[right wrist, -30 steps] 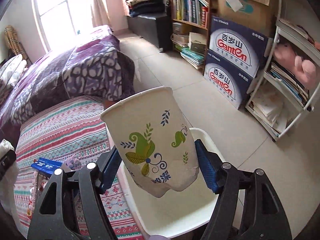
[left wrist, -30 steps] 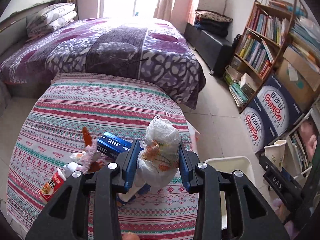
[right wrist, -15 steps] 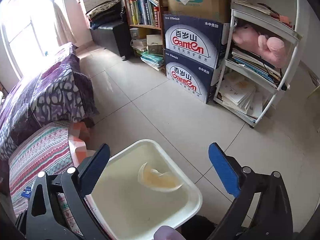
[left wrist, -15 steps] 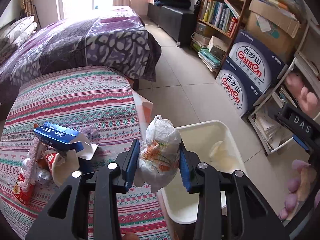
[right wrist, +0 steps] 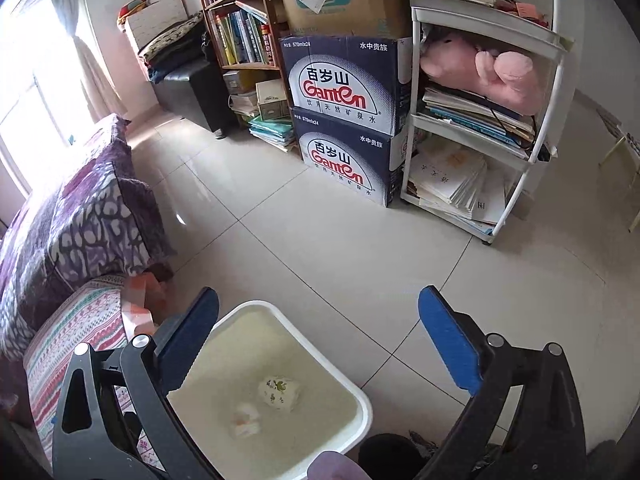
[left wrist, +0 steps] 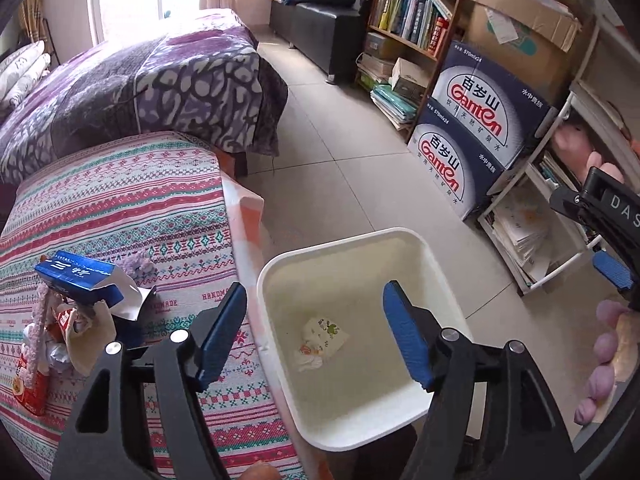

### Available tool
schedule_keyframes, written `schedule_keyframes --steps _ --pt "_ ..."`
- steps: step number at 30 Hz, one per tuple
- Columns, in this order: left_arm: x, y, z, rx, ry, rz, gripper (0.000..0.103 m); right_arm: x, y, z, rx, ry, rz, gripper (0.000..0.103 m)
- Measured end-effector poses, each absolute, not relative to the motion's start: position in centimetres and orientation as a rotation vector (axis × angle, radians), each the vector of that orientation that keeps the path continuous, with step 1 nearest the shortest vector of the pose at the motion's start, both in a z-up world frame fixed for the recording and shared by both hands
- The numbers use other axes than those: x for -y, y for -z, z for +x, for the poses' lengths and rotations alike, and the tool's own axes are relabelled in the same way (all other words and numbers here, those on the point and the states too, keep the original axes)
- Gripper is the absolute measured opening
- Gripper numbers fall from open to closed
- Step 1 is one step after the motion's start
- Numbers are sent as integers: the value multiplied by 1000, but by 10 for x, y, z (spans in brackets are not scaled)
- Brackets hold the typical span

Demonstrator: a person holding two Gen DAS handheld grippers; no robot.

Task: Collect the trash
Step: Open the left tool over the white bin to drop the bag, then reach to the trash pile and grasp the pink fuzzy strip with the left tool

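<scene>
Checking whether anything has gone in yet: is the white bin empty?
Not empty. The white bin holds a paper cup and a small plastic bag lying on its bottom.

My left gripper (left wrist: 314, 332) hangs over the bin (left wrist: 400, 236), its jaws opening with nothing between them; my right gripper (right wrist: 320, 344) hangs over the same bin with its jaws apart. In the bin lie a paper cup (right wrist: 279, 393) and, just beside it, a tied bag (right wrist: 245, 424). The bin stands on the floor (right wrist: 320, 220), touching the right edge of the surface (left wrist: 132, 208). On the surface, at its left, sits a heap of wrappers (left wrist: 68, 320). Behind the surface is the bed (left wrist: 132, 84); across the floor stand stacked boxes (right wrist: 344, 120), between a bookshelf (right wrist: 236, 32) and a shelf rack (right wrist: 480, 120).
</scene>
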State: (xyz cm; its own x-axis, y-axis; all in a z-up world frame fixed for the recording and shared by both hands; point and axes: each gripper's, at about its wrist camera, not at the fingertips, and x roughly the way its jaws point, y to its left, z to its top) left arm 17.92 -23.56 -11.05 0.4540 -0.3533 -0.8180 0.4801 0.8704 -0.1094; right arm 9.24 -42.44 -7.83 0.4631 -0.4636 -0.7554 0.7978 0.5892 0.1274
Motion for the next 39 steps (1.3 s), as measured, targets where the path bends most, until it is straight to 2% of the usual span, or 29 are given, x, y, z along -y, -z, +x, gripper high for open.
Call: schedule_keyframes --steps 2,16,28,33,39 --pt "229 108 181 -961 487 165 76 418 78 97 -746 802 505 96" --pt "120 108 224 -1015 204 179 78 337 92 148 -862 622 383 96" --pt "-19 148 272 -1215 -29 106 77 240 117 194 -989 418 266 96" --pt "-36 159 277 -1259 8 110 66 208 134 207 -1060 319 288 96" --pt "-22 172 278 -1277 80 183 54 185 157 221 -1151 211 411 96"
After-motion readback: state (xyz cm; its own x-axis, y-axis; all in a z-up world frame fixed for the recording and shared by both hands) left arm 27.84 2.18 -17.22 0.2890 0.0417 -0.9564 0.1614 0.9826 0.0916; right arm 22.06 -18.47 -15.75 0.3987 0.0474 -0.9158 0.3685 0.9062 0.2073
